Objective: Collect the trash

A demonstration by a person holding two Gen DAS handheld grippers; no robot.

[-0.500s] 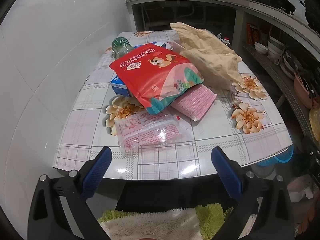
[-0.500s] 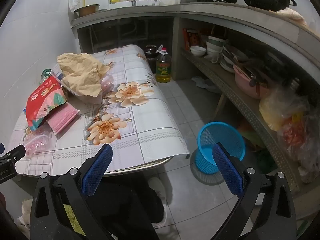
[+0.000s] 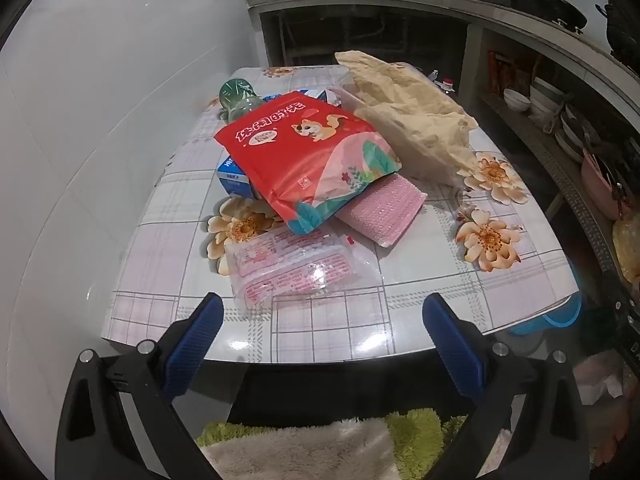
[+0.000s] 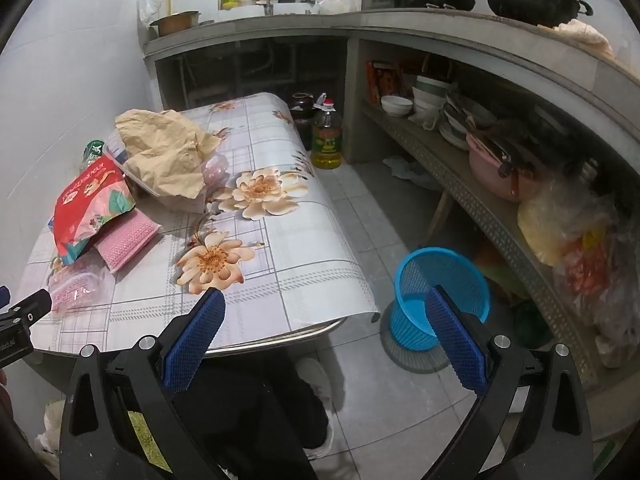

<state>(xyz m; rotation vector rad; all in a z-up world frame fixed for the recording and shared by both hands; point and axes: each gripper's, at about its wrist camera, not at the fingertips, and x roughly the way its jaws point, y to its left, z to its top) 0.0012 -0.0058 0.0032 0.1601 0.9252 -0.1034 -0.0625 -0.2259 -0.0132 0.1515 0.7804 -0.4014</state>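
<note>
Trash lies on the flowered table (image 3: 420,264): a clear pink-printed wrapper (image 3: 294,266) nearest me, a red snack bag (image 3: 304,152) over a blue-white carton (image 3: 232,174), a pink sponge pad (image 3: 384,210), a green bottle (image 3: 236,98) and crumpled brown paper (image 3: 412,116). My left gripper (image 3: 322,320) is open and empty, just short of the wrapper at the table's near edge. My right gripper (image 4: 326,316) is open and empty, over the table's right front corner. A blue mesh bin (image 4: 438,296) stands on the floor right of the table.
White tiled wall runs along the table's left side. A concrete counter and shelf with bowls (image 4: 432,104), a pink pot (image 4: 492,160) and plastic bags (image 4: 580,240) line the right. An oil bottle (image 4: 327,136) stands on the floor. A green-white rug (image 3: 320,444) lies below.
Both grippers have edged slightly forward toward the table; the left is a little closer to the clear wrapper. Nothing on the table has moved.
</note>
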